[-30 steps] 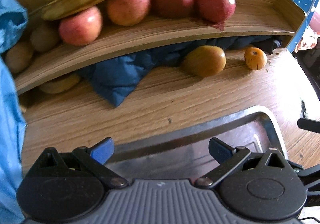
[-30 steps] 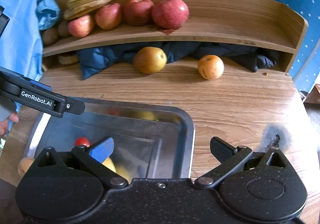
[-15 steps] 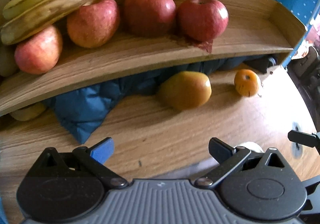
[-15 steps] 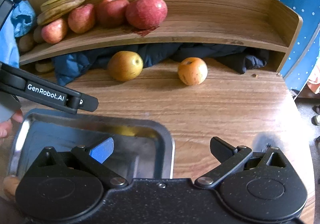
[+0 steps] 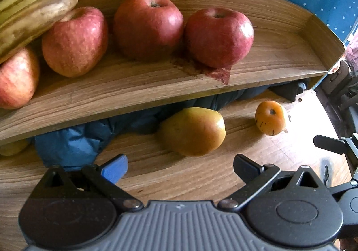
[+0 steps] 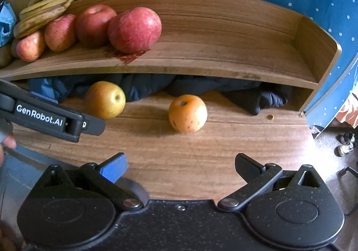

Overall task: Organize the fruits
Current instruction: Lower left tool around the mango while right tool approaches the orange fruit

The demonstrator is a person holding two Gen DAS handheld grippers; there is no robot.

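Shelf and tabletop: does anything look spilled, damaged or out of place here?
Yes. A dark red stain marks the shelf under the rightmost apple, like leaked juice. A dark blue garment is stuffed under the shelf, behind the pear and orange fruit lying loose on the table.

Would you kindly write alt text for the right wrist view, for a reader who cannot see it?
The open right tongs hover above a wooden table, facing an orange fruit and a yellow-green pear. Behind, a curved wooden shelf holds red apples and bananas.
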